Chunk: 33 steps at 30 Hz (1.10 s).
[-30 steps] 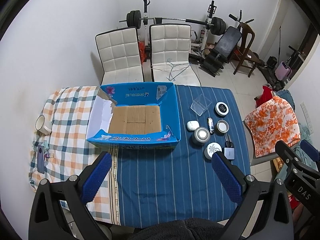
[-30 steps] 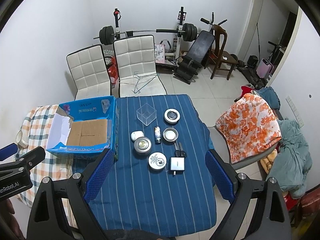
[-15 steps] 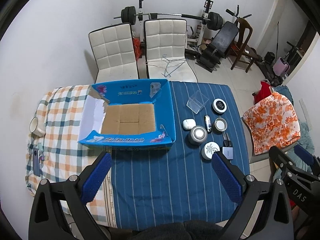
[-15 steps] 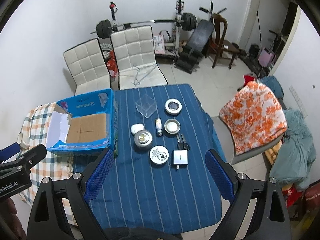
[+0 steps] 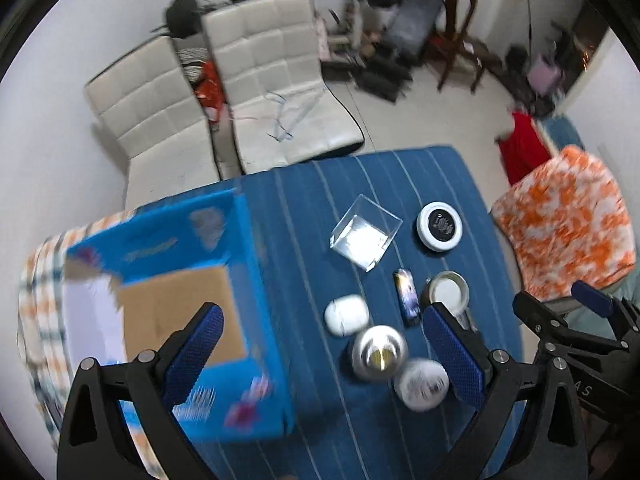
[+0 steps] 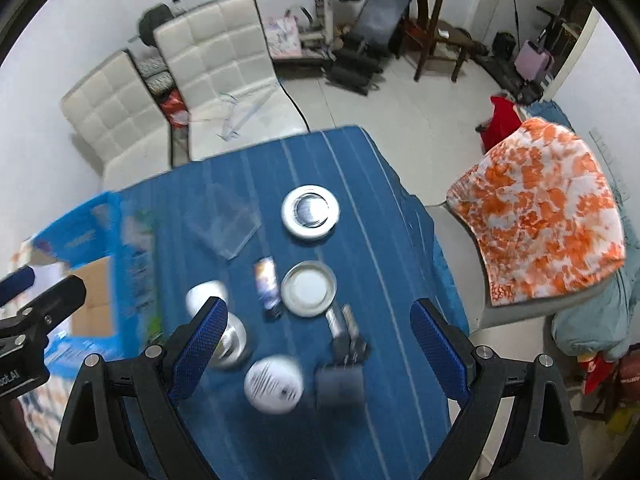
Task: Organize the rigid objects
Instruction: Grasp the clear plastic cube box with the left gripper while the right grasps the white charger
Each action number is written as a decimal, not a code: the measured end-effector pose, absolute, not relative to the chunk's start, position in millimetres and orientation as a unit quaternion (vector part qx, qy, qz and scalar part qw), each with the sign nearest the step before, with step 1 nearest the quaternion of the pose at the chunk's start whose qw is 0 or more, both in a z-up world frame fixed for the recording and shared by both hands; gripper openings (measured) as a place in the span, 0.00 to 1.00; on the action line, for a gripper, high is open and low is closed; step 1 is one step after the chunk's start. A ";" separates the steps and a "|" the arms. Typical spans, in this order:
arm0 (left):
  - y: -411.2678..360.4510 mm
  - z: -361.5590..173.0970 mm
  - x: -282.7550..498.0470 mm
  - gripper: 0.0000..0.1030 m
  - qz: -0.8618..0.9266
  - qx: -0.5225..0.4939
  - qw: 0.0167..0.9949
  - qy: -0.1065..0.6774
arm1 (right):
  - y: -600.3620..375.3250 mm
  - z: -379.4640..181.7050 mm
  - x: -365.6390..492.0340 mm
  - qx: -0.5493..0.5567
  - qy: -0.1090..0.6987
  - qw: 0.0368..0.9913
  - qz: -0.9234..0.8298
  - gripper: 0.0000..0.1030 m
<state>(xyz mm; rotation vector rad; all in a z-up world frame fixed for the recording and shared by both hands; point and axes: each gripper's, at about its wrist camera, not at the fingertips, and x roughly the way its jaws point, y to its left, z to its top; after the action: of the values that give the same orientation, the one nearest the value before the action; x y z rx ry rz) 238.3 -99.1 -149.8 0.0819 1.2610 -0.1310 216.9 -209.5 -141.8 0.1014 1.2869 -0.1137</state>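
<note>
Both tools have dropped much closer to the table than 0.5 s ago; the objects now fill the middle of each view and are partly blurred.

The left tool is spread wide and empty, one finger over the blue cardboard box, the other just beside the small open tin. Between its fingers lie the white earbud case, the silver round can and the white round lid. The clear plastic box and black-topped jar sit farther back, with the small battery-like stick between them and the can.

The right tool is likewise wide open, holding nothing, above the keys and the grey square block. The box has slid toward the left edge of the right wrist view since before.
</note>
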 end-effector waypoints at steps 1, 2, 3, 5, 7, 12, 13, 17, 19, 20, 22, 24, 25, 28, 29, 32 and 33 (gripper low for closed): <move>-104.6 -163.0 252.4 1.00 -0.065 0.043 0.799 0.597 | -214.6 -154.5 227.7 0.053 0.602 0.795 -0.051 0.92; -109.2 -174.7 263.0 0.99 -0.066 0.050 0.793 0.604 | -219.9 -170.0 240.2 0.054 0.606 0.792 -0.053 0.92; -115.3 -187.5 274.2 0.99 -0.070 0.056 0.786 0.612 | -225.5 -184.9 251.7 0.054 0.613 0.786 -0.056 0.92; -128.3 -209.8 293.6 0.99 -0.086 0.068 0.773 0.625 | -237.6 -215.9 273.4 0.066 0.626 0.775 -0.056 0.92; -140.5 -230.0 310.4 0.99 -0.107 0.083 0.760 0.636 | -246.4 -237.0 286.4 0.065 0.637 0.766 -0.058 0.92; -162.4 -279.6 336.2 0.99 -0.140 0.112 0.709 0.682 | -262.0 -269.1 304.7 0.061 0.655 0.751 -0.058 0.92; -164.9 -287.6 340.5 0.99 -0.144 0.119 0.699 0.691 | -264.5 -271.6 306.2 0.060 0.655 0.751 -0.058 0.92; -172.1 -317.6 353.7 0.97 -0.145 0.132 0.667 0.718 | -263.5 -278.5 312.6 0.059 0.656 0.751 -0.045 0.92; -163.5 -323.2 359.3 0.71 -0.127 0.111 0.670 0.722 | -262.3 -281.7 318.7 0.060 0.655 0.752 -0.038 0.92; -159.1 -322.1 362.3 0.70 -0.117 0.095 0.679 0.718 | -259.8 -284.7 323.2 0.060 0.656 0.752 -0.036 0.92; -143.0 -317.4 365.4 0.68 -0.085 0.059 0.697 0.710 | -254.7 -289.0 329.8 0.063 0.657 0.751 -0.034 0.92; -132.4 -316.3 366.6 0.66 -0.066 0.040 0.706 0.704 | -250.4 -298.2 339.7 0.075 0.661 0.746 -0.033 0.92; -127.3 -318.5 366.9 0.65 -0.059 0.030 0.703 0.708 | -248.5 -305.3 346.2 0.082 0.665 0.742 -0.035 0.92; -120.2 -328.6 364.6 0.63 -0.050 0.027 0.693 0.719 | -243.2 -325.7 358.4 0.097 0.680 0.726 -0.042 0.92; -122.7 -328.1 363.4 0.62 -0.047 0.036 0.700 0.711 | -241.2 -332.4 361.9 0.104 0.685 0.720 -0.041 0.92; -126.3 -323.8 359.8 0.61 -0.045 0.048 0.706 0.705 | -236.5 -349.9 364.1 0.115 0.696 0.707 -0.049 0.79; -124.6 -322.5 359.8 0.61 -0.043 0.045 0.708 0.704 | -234.3 -348.6 363.0 0.108 0.686 0.717 -0.062 0.77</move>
<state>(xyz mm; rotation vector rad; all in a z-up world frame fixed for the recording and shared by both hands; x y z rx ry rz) 359.8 -124.6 -322.5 0.0996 1.5628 -0.0958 363.0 -234.3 -348.6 0.2397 1.5171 -0.1363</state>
